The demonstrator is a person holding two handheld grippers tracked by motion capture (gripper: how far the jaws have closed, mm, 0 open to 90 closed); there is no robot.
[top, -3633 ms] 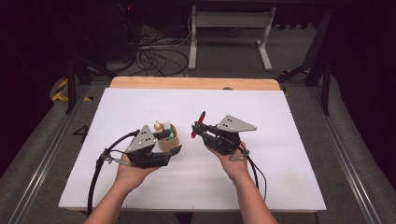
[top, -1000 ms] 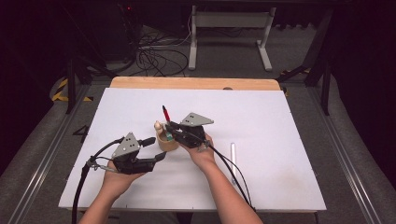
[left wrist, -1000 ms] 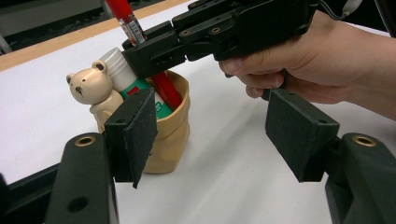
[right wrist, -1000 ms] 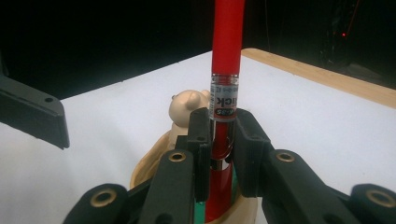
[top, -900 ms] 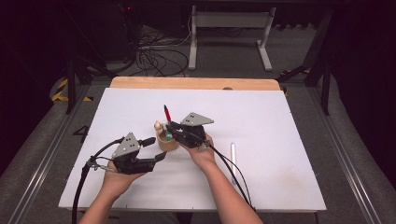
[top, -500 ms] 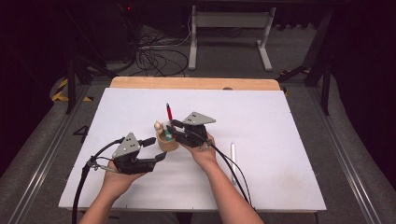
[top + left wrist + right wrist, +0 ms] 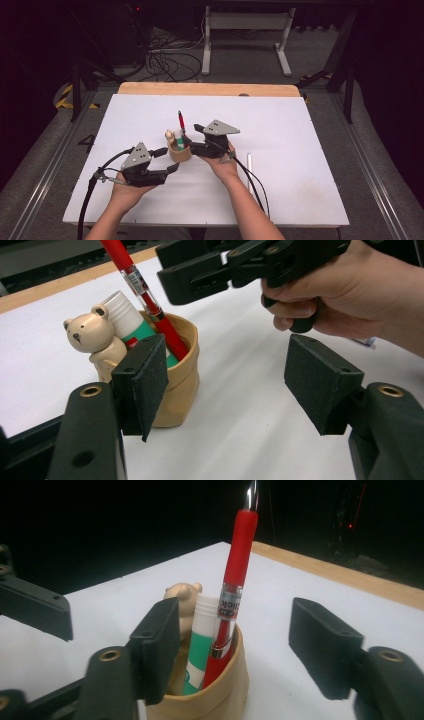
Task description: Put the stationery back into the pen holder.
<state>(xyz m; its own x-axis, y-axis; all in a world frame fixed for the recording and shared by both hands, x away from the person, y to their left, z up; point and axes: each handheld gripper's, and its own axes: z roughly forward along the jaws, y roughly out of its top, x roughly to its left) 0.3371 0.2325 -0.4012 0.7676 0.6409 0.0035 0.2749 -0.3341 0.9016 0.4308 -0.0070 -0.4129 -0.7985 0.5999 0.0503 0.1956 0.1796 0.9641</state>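
Note:
A tan cup (image 7: 179,153) with a small bear figure (image 7: 169,135) stands on the white table (image 7: 300,200). In it stand a red pen (image 7: 181,121) and a green-and-white glue stick (image 7: 126,316). My right gripper (image 7: 188,143) reaches the cup from the right. Its jaws have just been opening and now stand apart on either side of the red pen (image 7: 235,580) without touching it. My left gripper (image 7: 168,160) is open at the cup's near left. One of its pads (image 7: 142,385) is just in front of the cup (image 7: 177,385), and nothing is between the jaws.
A thin white stick (image 7: 249,167) lies on the table to the right of my right forearm. The table's wooden far edge (image 7: 210,89) runs along the back, with dark floor, cables and a stand's legs beyond it.
The right gripper carried the red pen over to the cup and set it inside. Its jaws then opened, leaving the pen standing. Since the oldest frame the left gripper has drawn back toward the near left.

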